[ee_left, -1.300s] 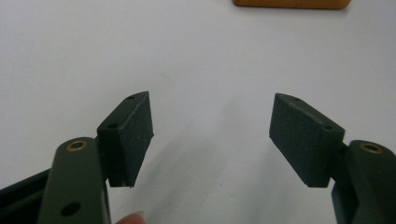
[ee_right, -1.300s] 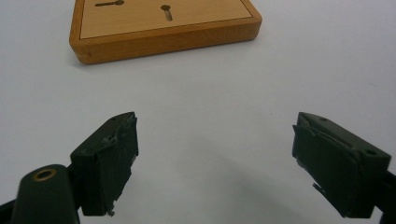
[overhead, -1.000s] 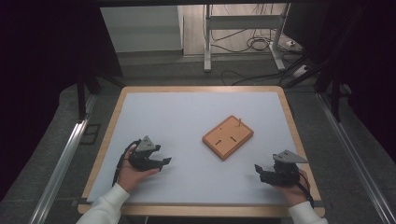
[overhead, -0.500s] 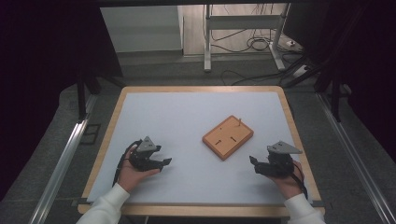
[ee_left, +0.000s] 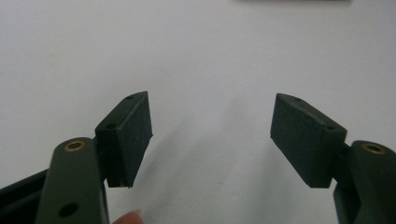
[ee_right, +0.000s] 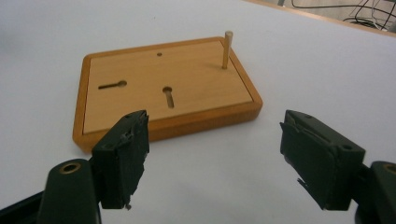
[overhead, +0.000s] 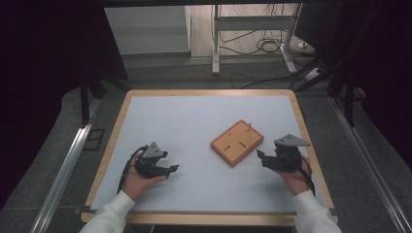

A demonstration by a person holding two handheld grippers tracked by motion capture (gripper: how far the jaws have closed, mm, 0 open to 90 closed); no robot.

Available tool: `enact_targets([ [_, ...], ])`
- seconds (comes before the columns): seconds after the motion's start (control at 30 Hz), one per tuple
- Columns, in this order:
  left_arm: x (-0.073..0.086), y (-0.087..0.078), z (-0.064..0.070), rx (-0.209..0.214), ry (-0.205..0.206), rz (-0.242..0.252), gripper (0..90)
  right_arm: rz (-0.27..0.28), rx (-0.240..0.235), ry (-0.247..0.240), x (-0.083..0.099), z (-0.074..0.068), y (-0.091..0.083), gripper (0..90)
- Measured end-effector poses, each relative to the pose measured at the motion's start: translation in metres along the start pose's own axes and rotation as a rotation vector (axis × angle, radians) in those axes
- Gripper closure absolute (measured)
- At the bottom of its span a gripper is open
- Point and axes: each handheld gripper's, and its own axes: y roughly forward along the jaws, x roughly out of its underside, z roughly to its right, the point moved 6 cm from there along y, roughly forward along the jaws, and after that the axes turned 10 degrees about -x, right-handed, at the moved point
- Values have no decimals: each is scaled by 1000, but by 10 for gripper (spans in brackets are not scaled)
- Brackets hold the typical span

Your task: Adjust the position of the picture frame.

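— What is seen on the table (overhead: 145,116)?

— A wooden board (overhead: 237,142) is laid flat on the white top, right of centre. A thin peg (ee_right: 227,49) is stood upright in one corner of it, and two keyhole slots (ee_right: 167,96) and a small hole are cut into its face. Nothing is held in the slots.

— Is any writing to be read?

— None can be made out on the board or on the grippers.

— How are the grippers placed?

— The right gripper (overhead: 263,157) is held just beside the board's near right edge, not touching it; its jaws are spread wide with nothing between them. The left gripper (overhead: 170,170) is kept well apart from the board, over bare white surface, its jaws likewise released and holding nothing.
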Motion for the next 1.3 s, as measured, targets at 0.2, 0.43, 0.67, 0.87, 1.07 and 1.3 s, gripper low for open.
enact_targets([
  [0.2,0,1,1,2,3,-5,287,-2,-5,-13,-12,0,11,254],
  [0.43,0,1,0,9,-8,-1,286,-2,-8,-21,-24,1,30,273],
  [0.67,0,0,0,10,-7,2,286,-7,-11,-15,-30,6,40,296],
  [0.87,0,-1,-1,12,-3,4,286,-15,-12,-4,-32,13,52,315],
  [1.07,0,-1,-1,12,-5,2,286,-25,-7,-3,-35,21,69,343],
  [1.3,0,-1,-2,11,-6,1,286,-22,-7,15,-39,31,82,378],
])
